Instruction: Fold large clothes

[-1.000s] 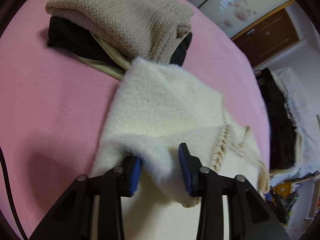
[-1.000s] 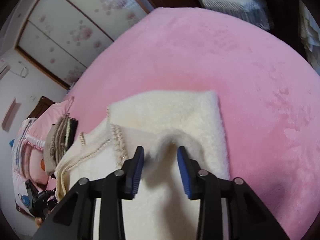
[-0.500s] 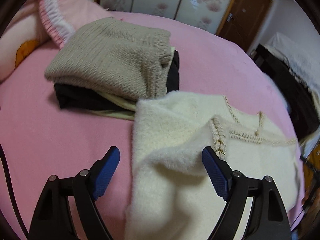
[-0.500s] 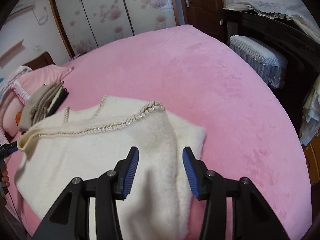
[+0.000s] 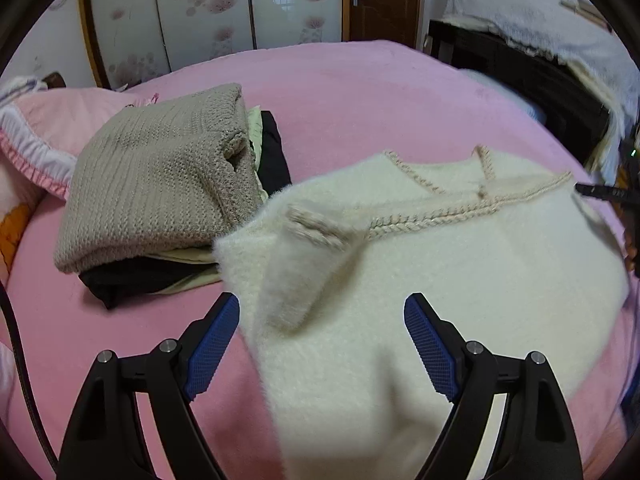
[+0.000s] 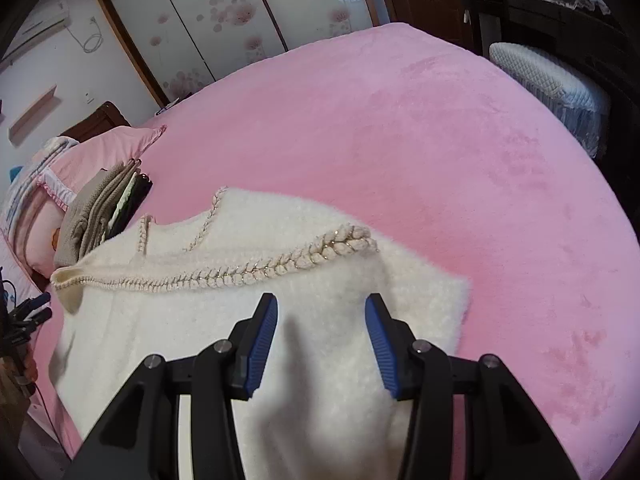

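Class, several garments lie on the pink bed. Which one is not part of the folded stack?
The fluffy cream sweater, with braided trim, lies spread by itself beside the stack. The beige knit sweater tops that stack, with a black garment folded at the bottom.

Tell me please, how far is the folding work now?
Done: a folded pile topped by a beige knit sits on the pink bed. In hand: the cream sweater lies partly folded; the left gripper has just opened and released it, while the right gripper straddles a raised fold. Left: finish folding and stack it.
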`<state>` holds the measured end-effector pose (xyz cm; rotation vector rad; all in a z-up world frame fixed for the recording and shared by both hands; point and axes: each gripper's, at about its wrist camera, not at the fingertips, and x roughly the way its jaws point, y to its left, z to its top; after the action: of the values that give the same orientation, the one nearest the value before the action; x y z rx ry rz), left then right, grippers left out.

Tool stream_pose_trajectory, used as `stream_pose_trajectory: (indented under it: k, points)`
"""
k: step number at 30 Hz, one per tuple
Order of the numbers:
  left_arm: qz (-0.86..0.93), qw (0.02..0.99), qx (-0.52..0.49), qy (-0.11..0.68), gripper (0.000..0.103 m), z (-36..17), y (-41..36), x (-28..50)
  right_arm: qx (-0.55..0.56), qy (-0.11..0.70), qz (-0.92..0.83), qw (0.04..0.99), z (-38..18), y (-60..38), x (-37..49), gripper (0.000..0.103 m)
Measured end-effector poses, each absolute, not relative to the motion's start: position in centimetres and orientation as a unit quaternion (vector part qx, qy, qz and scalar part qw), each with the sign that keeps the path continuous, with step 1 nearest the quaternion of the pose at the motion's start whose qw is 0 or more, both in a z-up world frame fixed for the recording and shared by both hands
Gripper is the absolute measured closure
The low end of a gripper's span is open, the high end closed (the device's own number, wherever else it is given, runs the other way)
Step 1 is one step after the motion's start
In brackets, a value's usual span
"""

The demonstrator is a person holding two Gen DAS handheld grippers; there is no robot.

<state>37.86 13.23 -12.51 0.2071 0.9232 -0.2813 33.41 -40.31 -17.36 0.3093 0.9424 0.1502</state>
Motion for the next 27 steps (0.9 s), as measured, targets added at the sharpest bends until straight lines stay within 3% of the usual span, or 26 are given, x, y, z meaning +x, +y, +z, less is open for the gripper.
stream_pose_trajectory:
  k: [13,22,23,24,25,26,27]
  points:
    - [-0.105,0.856,0.119,0.492,0.019,-16.1,11.6,44.0,0.133,0.446,0.058,0.883,-16.7,-40.7,34.6,0.057]
    - [-0.116,0.854,0.080,0.501,0.020,-17.0,12.7,45.0,0.188,0.474,0.081,0.857,-18.8,-42.7,35.1,0.057]
    - [-0.114,0.856,0.065,0.499,0.024,-16.8,13.0,45.1,0.194,0.476,0.086,0.853,-18.9,-42.6,35.3,0.057]
    - [-0.110,0.858,0.056,0.498,0.036,-16.7,13.4,45.1,0.197,0.479,0.089,0.851,-19.0,-42.4,35.4,0.055]
    - [-0.108,0.860,0.045,0.497,0.055,-16.5,13.7,45.2,0.191,0.482,0.084,0.851,-19.0,-42.1,35.5,0.055]
    - [-0.108,0.861,0.027,0.497,0.066,-16.3,14.2,45.2,0.178,0.485,0.078,0.853,-18.9,-41.7,35.5,0.059]
    - [-0.107,0.861,0.015,0.498,0.081,-16.2,14.6,45.2,0.159,0.488,0.073,0.855,-18.8,-41.2,35.5,0.076]
